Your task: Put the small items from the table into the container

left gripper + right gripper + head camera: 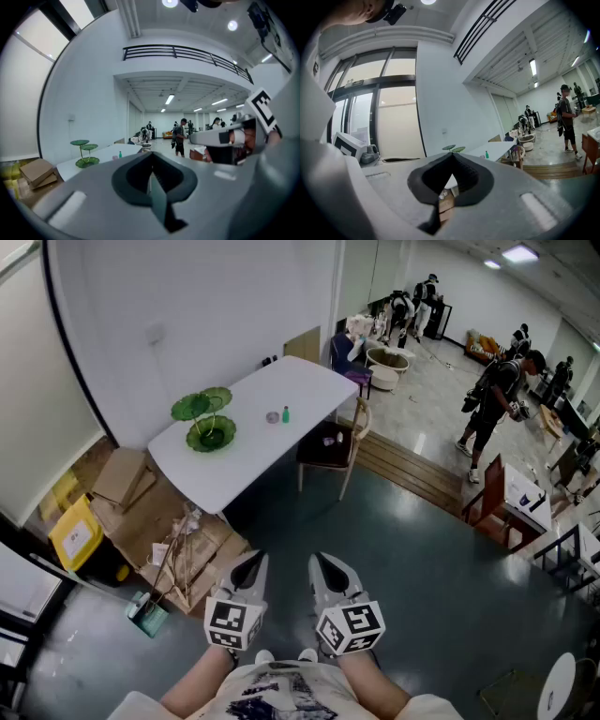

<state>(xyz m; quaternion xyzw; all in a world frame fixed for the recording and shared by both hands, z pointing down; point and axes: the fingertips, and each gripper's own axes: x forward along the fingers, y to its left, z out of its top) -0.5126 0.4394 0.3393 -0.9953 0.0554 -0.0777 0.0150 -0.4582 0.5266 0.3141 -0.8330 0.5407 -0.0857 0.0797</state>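
The fingers of the left gripper [151, 161] are seen pressed tip to tip, with nothing caught between them. Those of the right gripper [451, 158] are likewise closed and empty. In its own view a small opening is left behind the meeting tips, through which cardboard is glimpsed.

Only in the head view are both grippers shown together, side by side and well short of the white table [281, 381], which lies far ahead of the fingertips. On that table, left of the line of the fingers, a green tiered dish stand [204, 420] is set. Just beside it, towards the right, a small green bottle [285, 414] and a small pale item [272, 416] are found close together.

The pale item cannot be made out in the right gripper view, where only the stand and bottle are visible beyond the tips. A wooden chair [333, 446] at the table's right edge and flattened cardboard boxes [122, 479] left of the fingers are given fully by the head view alone. A person [492, 404] is seen standing far off to the right.
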